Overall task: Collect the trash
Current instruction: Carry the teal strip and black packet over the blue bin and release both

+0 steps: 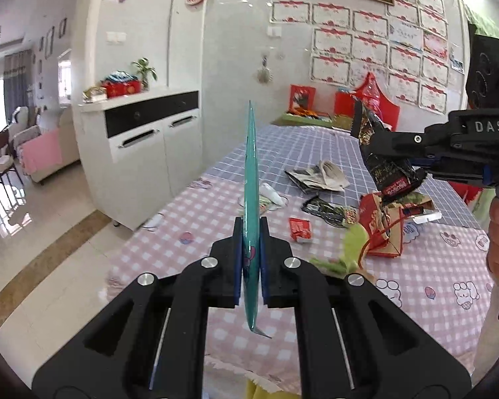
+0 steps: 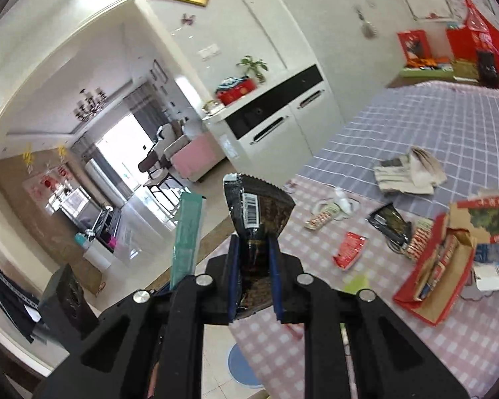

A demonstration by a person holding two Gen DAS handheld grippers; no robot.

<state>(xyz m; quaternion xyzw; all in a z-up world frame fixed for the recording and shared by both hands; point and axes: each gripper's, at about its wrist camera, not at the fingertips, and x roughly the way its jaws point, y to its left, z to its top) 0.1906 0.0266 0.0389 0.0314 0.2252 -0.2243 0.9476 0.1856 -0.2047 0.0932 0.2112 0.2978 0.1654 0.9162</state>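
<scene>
My left gripper (image 1: 251, 232) is shut on a flat teal wrapper (image 1: 250, 179), held edge-on above the table's near edge; the wrapper also shows in the right wrist view (image 2: 187, 242). My right gripper (image 2: 253, 252) is shut on a crumpled black snack bag (image 2: 257, 216) with a barcode, held in the air; it shows at the right of the left wrist view (image 1: 387, 163). On the checked tablecloth (image 1: 316, 299) lie a small red packet (image 1: 300, 229), a torn red carton (image 1: 382, 229), a black wrapper (image 2: 391, 224) and crumpled newspaper (image 1: 319, 174).
A white cabinet (image 1: 143, 153) stands left of the table, with tiled floor (image 1: 33, 249) beyond. Red gift bags (image 1: 372, 99) stand at the table's far end by the wall. A white plastic piece (image 1: 272, 194) and green scraps (image 1: 352, 249) also lie on the cloth.
</scene>
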